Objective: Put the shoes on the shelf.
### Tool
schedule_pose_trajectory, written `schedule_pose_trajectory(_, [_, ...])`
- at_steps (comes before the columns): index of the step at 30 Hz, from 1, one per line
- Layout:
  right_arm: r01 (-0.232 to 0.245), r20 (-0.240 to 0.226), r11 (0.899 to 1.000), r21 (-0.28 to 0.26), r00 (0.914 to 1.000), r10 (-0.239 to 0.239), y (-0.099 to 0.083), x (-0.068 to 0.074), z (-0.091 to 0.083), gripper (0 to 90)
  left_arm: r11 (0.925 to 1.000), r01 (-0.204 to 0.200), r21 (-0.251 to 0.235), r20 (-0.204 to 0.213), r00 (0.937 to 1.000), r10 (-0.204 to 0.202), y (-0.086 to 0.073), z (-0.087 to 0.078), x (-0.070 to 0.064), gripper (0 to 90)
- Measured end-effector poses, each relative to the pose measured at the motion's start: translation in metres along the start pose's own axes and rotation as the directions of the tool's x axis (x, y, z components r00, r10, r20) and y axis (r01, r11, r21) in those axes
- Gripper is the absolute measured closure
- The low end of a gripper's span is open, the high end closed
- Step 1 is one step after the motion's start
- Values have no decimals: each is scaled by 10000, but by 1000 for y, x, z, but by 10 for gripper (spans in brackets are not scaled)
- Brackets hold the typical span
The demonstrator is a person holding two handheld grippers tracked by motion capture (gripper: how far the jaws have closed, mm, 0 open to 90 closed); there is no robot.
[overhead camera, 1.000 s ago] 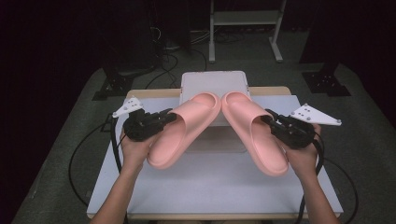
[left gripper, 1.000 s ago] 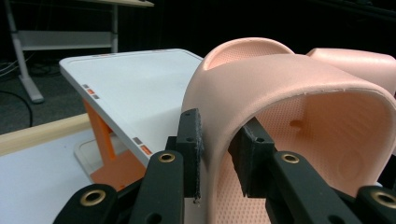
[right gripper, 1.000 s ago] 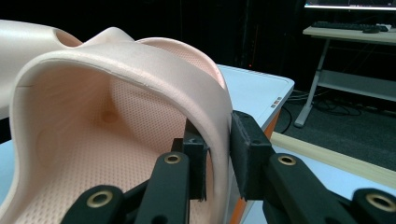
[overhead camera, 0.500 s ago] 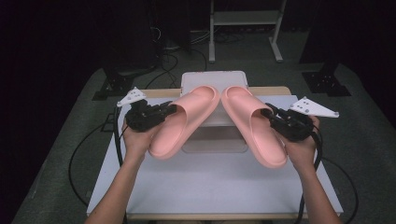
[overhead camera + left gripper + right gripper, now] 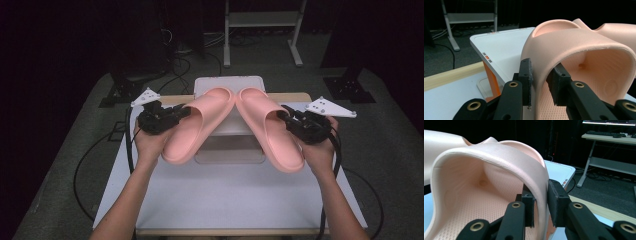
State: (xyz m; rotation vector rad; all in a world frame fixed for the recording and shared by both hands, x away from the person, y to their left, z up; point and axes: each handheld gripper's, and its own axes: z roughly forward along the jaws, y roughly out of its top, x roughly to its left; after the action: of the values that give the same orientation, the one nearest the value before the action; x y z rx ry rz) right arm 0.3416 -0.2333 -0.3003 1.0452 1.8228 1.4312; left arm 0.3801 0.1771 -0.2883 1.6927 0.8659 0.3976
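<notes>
Two pink slide sandals are held up over the table, toes meeting above a white box. My left gripper [image 5: 184,113] is shut on the strap edge of the left sandal [image 5: 195,125]; up close its pads [image 5: 526,75] pinch the strap wall of the sandal [image 5: 579,45]. Over on the other side, my right gripper [image 5: 283,116] is shut on the strap of the right sandal [image 5: 267,127]. In the right gripper view one pad [image 5: 557,200] presses the outside of that sandal's [image 5: 486,170] strap.
A white box [image 5: 227,87] with an orange side [image 5: 491,80] stands at the table's back middle under the sandals. The white table top [image 5: 230,195] has a wooden far edge [image 5: 290,97]. A metal stand [image 5: 260,20] and cables lie on the floor beyond.
Both hands have carried the sandals farther from the person and slightly upward, so the toes now sit over the white box. Both grips are unchanged.
</notes>
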Motion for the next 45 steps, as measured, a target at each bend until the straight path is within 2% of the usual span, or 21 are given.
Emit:
schedule_pose_trajectory(15, [-547,332,9979,358,9980,535,6,-6,27,755,9996,180,208,-374,9992,-172,10,17,9,725])
schedule_pose_trajectory(25, [-599,359,9963,617,9977,578,9,-7,41,744,9985,470,295,-381,9982,-459,9,25,16,712])
schedule_pose_trajectory(45, [-611,542,9949,802,9969,569,15,-5,55,735,9980,619,147,-540,9967,-610,16,35,19,696])
